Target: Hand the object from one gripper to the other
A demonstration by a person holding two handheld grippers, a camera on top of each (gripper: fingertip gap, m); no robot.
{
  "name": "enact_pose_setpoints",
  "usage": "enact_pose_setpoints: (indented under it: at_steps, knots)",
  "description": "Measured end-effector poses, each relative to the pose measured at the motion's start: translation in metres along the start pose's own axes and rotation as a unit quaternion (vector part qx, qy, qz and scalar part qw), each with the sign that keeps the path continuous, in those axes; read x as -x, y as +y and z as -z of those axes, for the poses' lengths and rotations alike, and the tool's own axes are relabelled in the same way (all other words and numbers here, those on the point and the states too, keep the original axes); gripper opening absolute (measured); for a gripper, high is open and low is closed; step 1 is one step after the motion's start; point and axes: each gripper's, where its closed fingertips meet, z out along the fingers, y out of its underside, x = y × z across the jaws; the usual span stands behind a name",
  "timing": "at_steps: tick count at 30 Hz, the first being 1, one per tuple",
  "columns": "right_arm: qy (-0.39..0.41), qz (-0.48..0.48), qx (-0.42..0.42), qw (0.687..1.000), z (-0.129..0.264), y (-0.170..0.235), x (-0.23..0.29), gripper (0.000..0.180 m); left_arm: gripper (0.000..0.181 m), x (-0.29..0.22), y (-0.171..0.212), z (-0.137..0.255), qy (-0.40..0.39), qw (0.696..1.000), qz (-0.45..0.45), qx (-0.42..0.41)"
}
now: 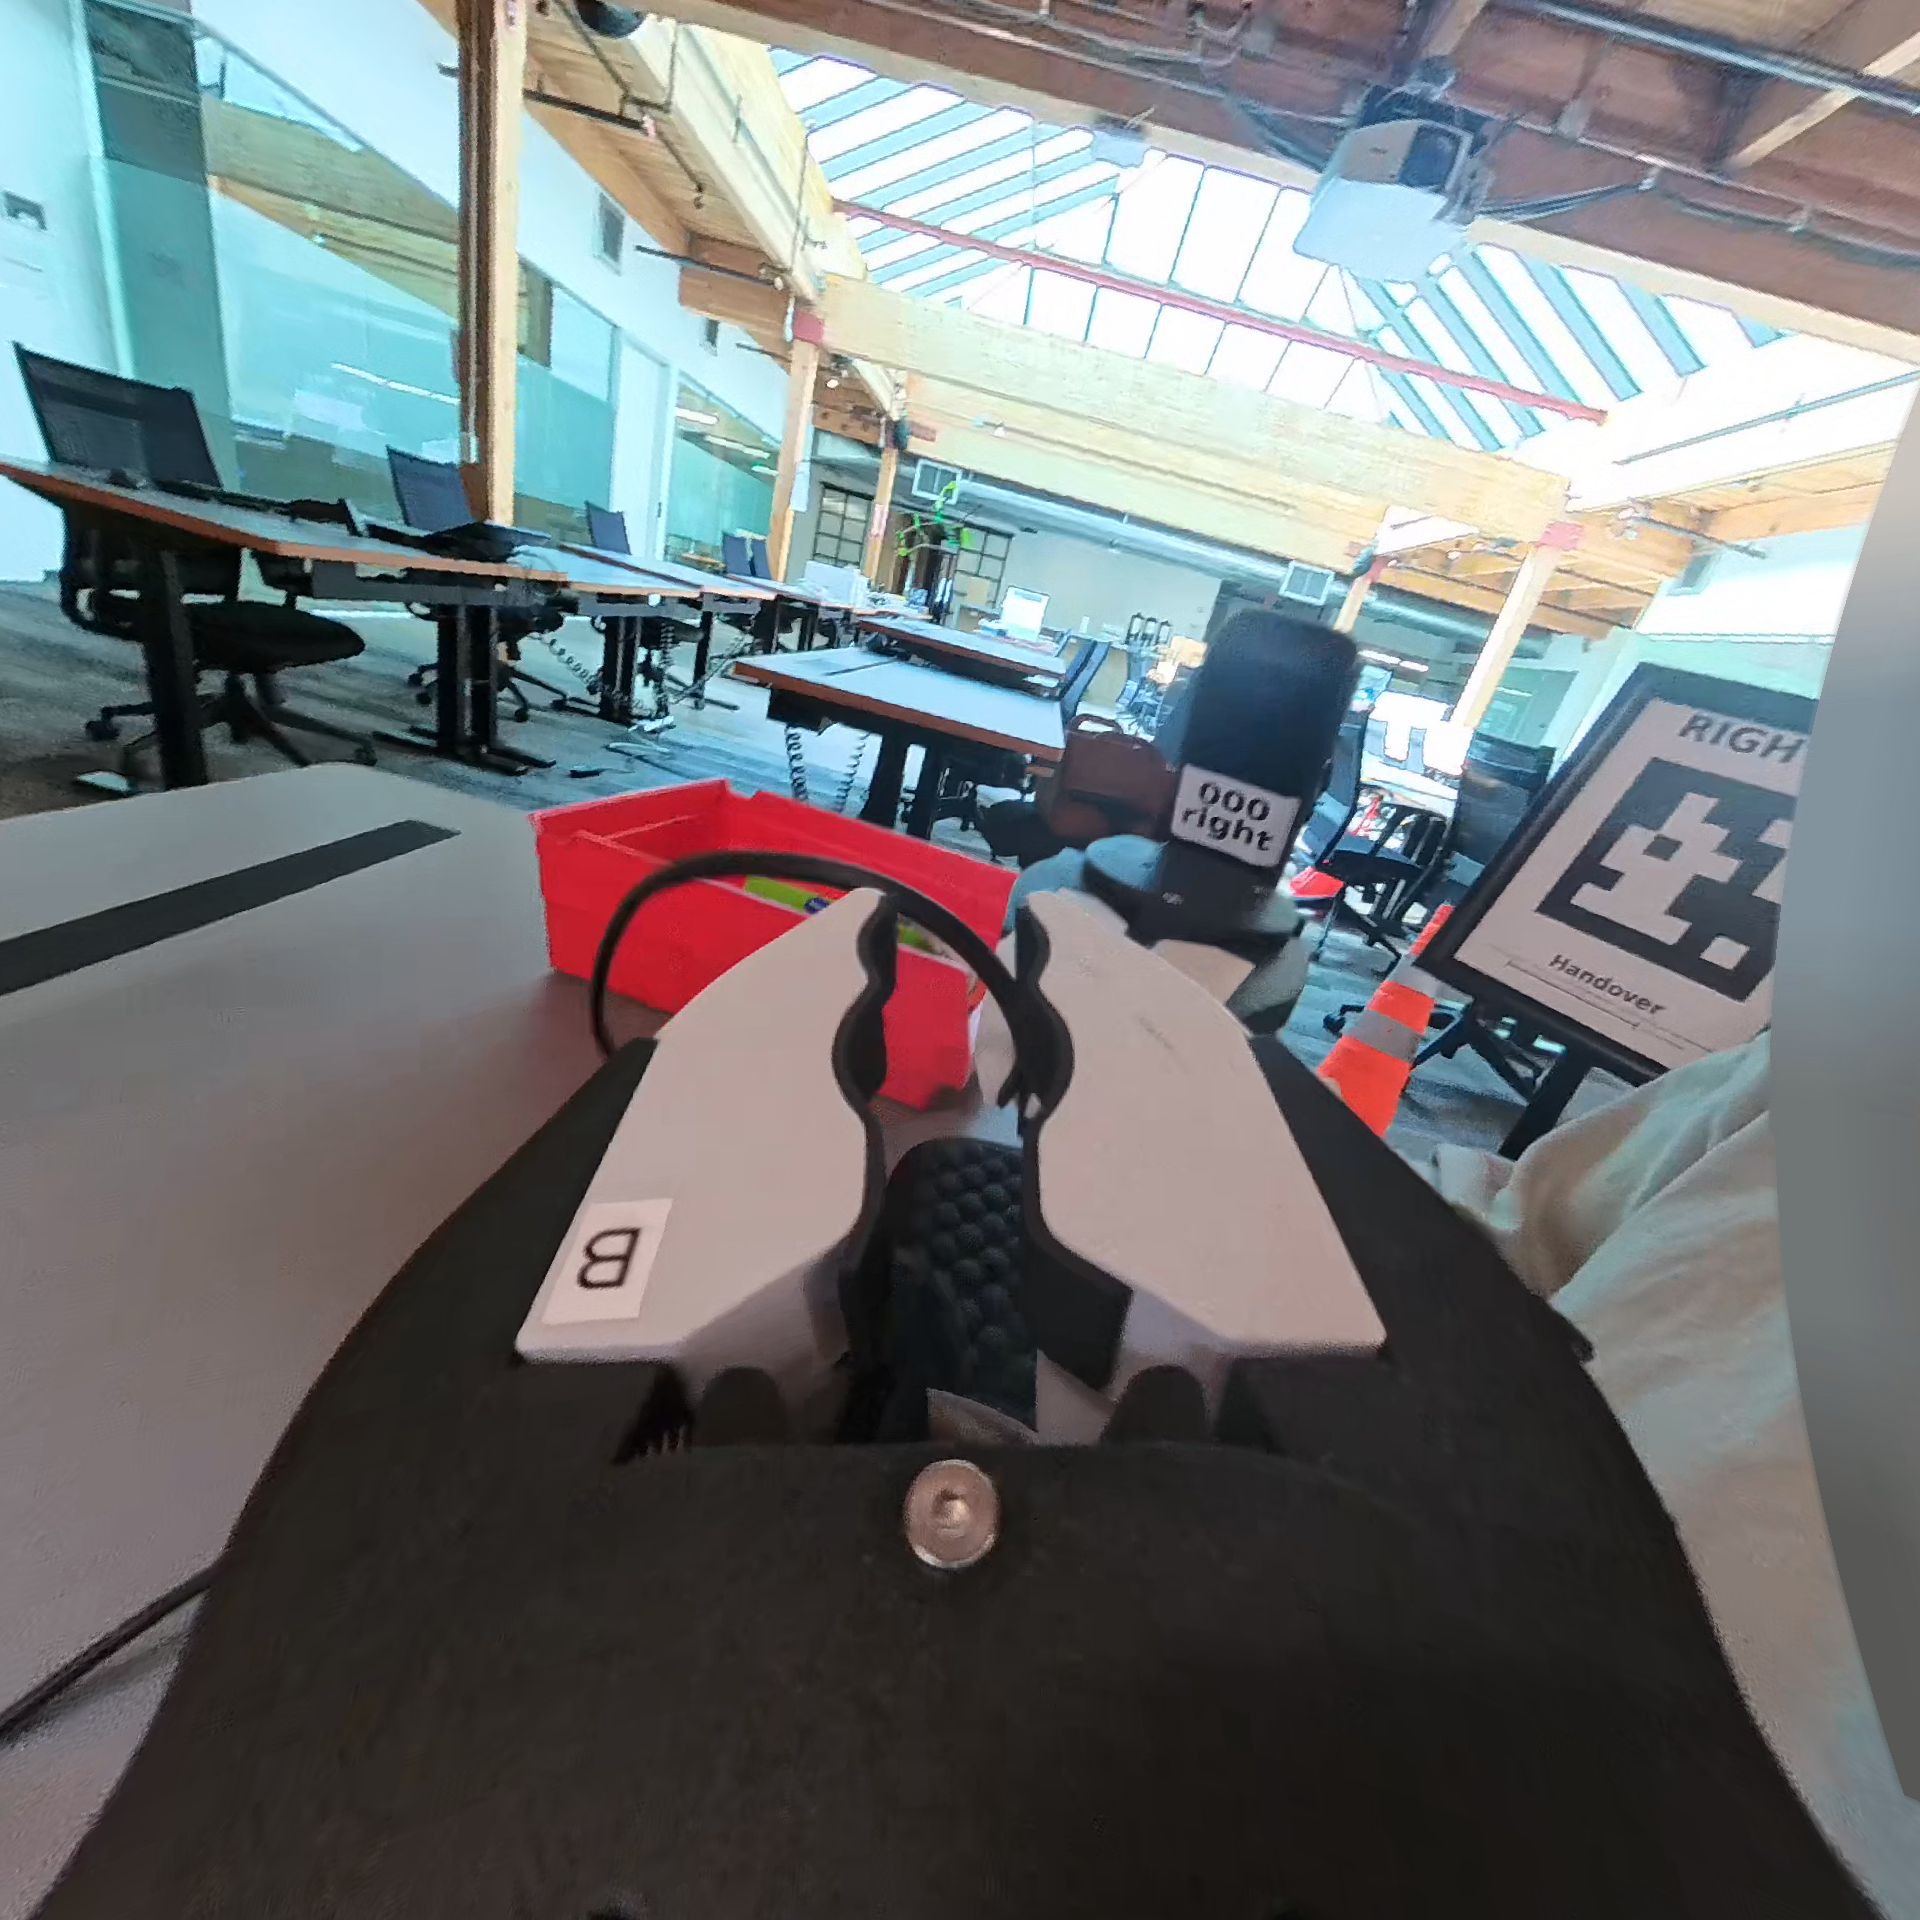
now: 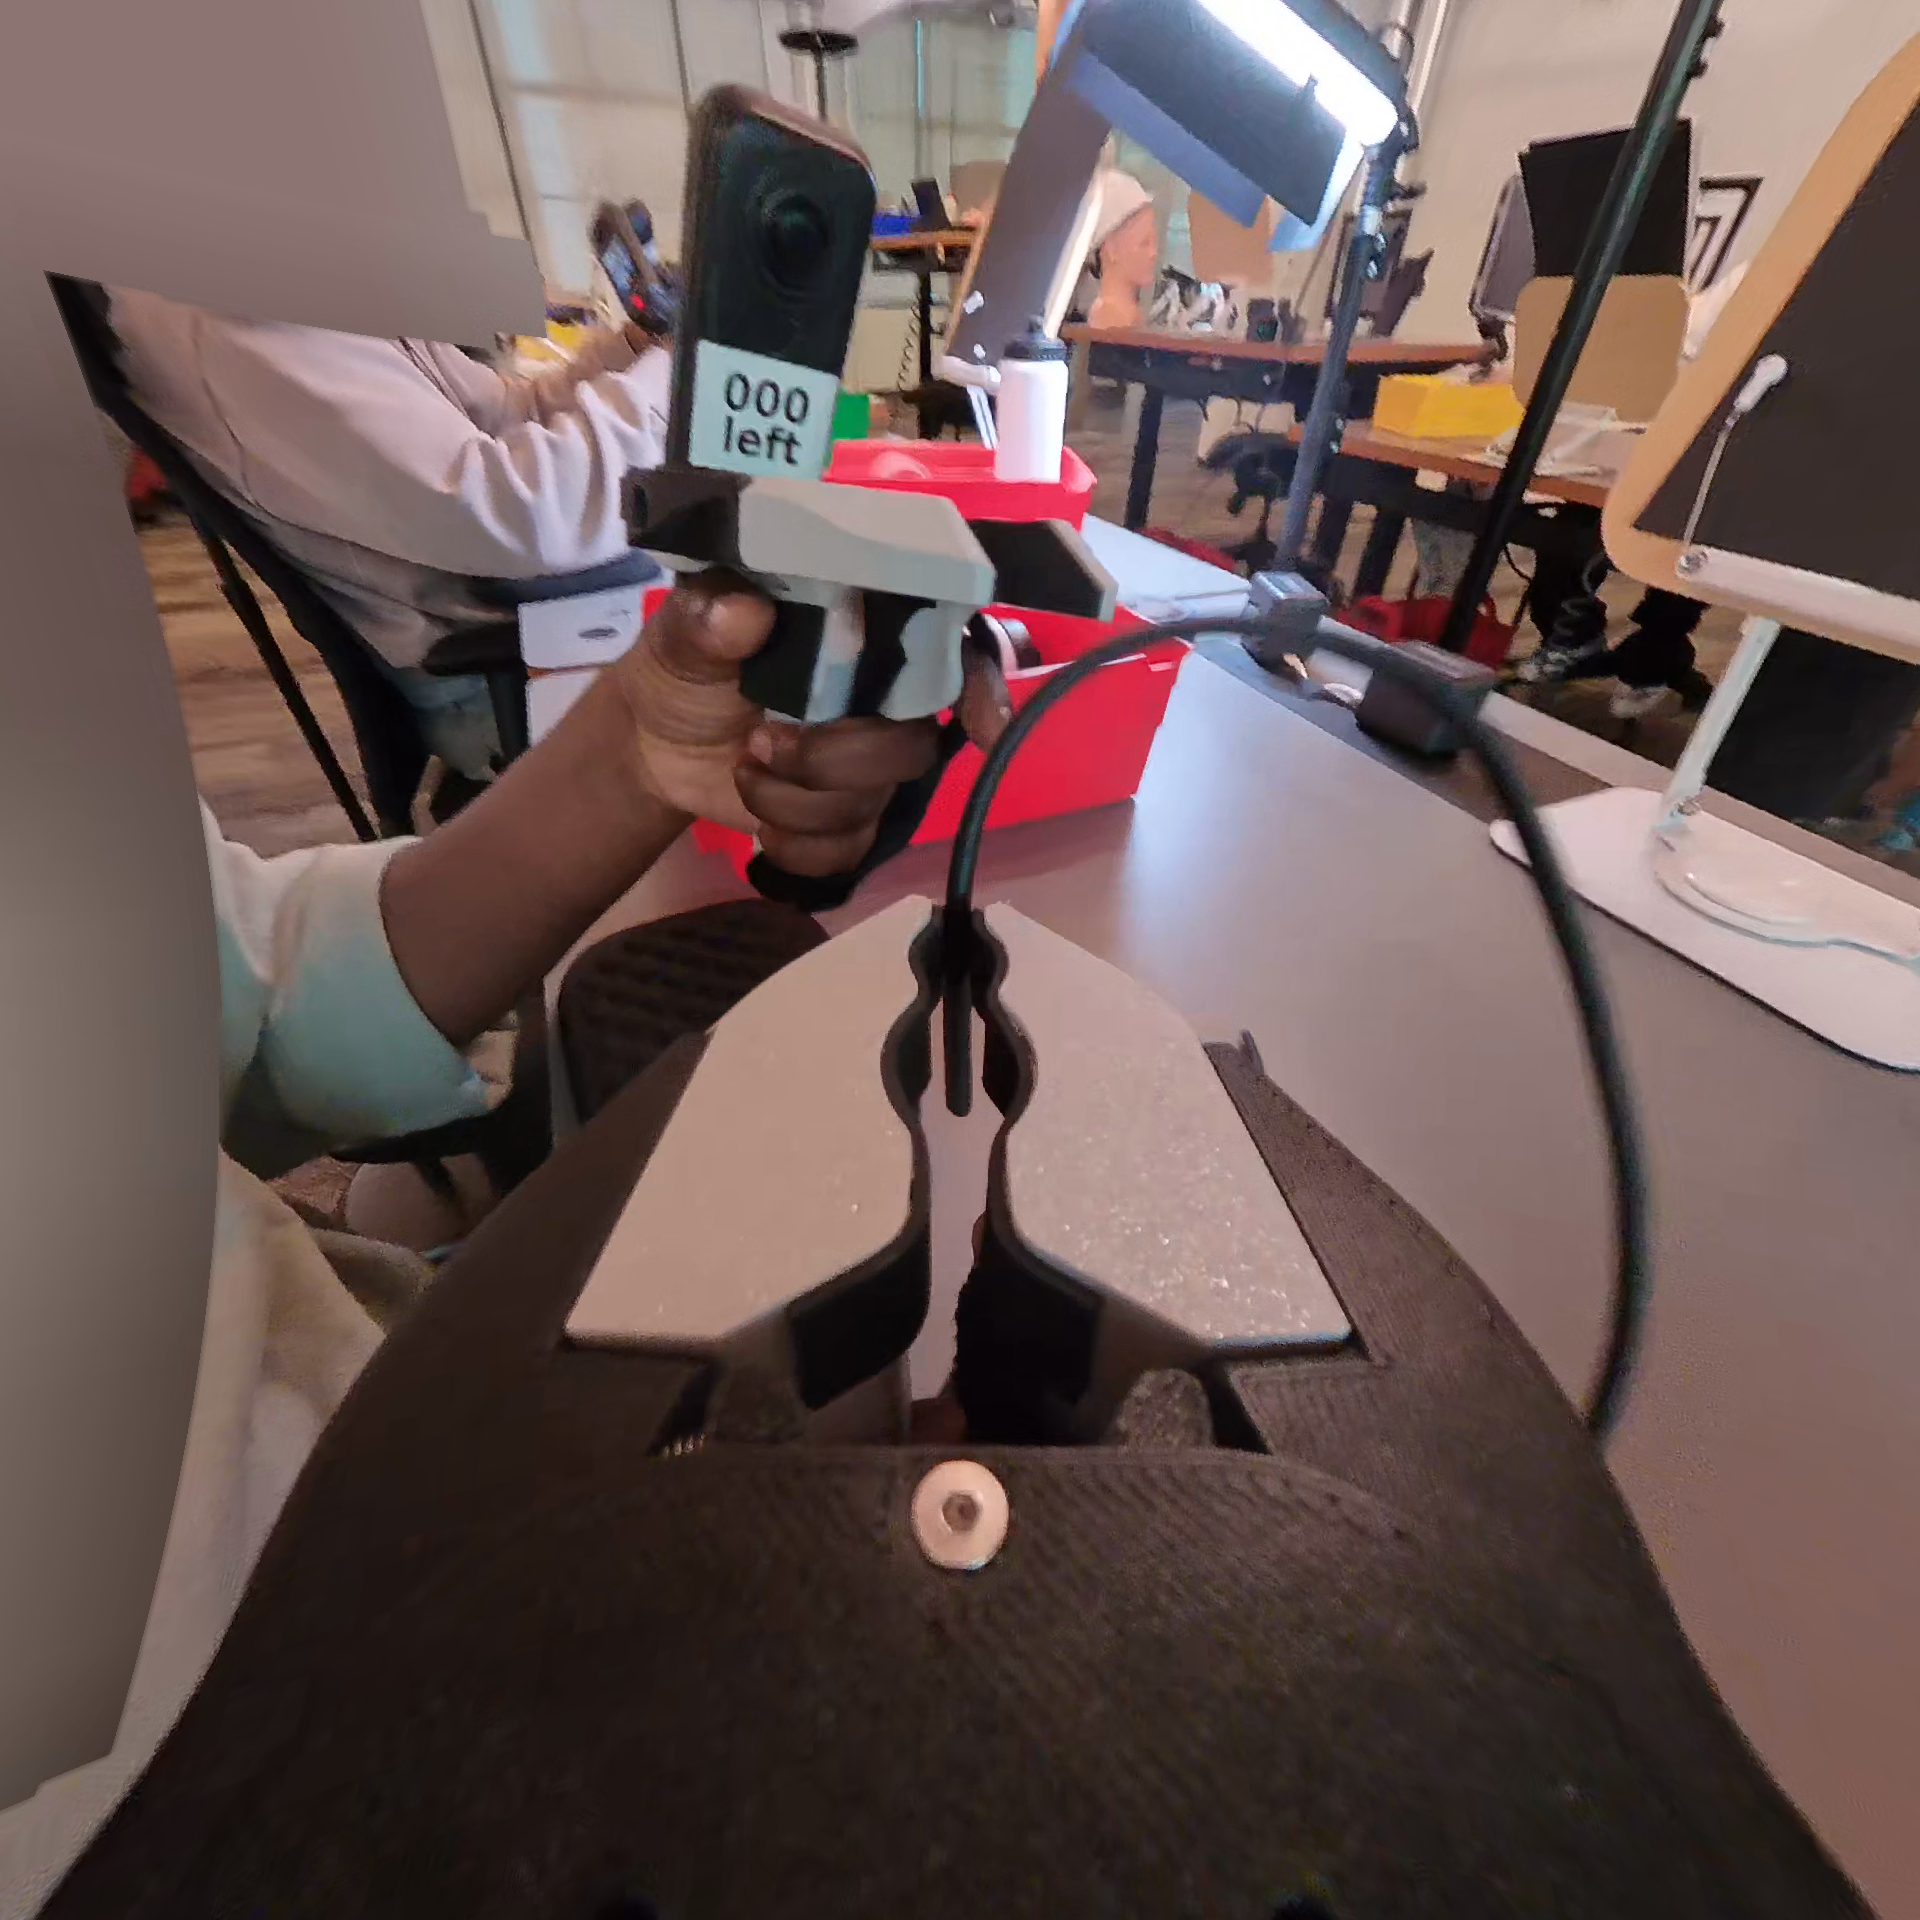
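Observation:
A long thin black cable (image 2: pixel 1558 935) is the object. My right gripper (image 2: pixel 956 920) is shut on it near one end. The short end pokes back between the fingers, and the rest loops up and round to the right above the grey table (image 2: pixel 1299 987). My left gripper (image 1: pixel 951 914) is open with a clear gap between its fingers. The cable (image 1: pixel 727 862) arcs across in front of its tips and meets the inner edge of its right finger. A hand holds the left gripper (image 2: pixel 1049 577) up beyond the right one. The right gripper's camera (image 1: pixel 1262 717) shows just behind the left fingers.
A red bin (image 1: pixel 665 935) stands on the table ahead; it also shows in the right wrist view (image 2: pixel 1070 748). A marker board (image 1: pixel 1662 873) and an orange cone (image 1: pixel 1382 1029) are at the right. A white stand base (image 2: pixel 1714 935), a lamp (image 2: pixel 1226 94) and a seated person (image 2: pixel 395 447) are nearby. The tips of one gripper are about 5 centimeters away from the tips of the other.

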Motion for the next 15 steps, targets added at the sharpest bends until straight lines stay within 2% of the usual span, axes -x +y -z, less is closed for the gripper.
enact_pose_setpoints:
  at_steps: [3, 5, 8, 11, 15]
  knots:
    - [0.026, 0.003, 0.057, 0.998, 0.003, 0.020, -0.009, 0.003, 0.027, 0.019, 0.017, 0.009, -0.043, 0.998, -0.010, 0.033]
    - [0.041, 0.011, 0.127, 0.991, 0.003, 0.047, -0.014, 0.003, 0.027, 0.029, 0.026, 0.017, -0.068, 0.997, -0.016, 0.044]
    - [0.064, 0.035, 0.247, 0.966, 0.002, 0.095, -0.019, 0.004, 0.027, 0.030, 0.031, 0.024, -0.072, 0.996, -0.011, 0.043]
    - [0.054, 0.049, 0.353, 0.933, 0.003, 0.137, -0.015, 0.004, 0.027, 0.030, 0.032, 0.029, -0.077, 0.996, -0.015, 0.038]
    - [0.022, 0.028, 0.414, 0.910, 0.005, 0.160, -0.005, 0.004, 0.026, 0.029, 0.030, 0.034, -0.082, 0.996, -0.020, 0.031]
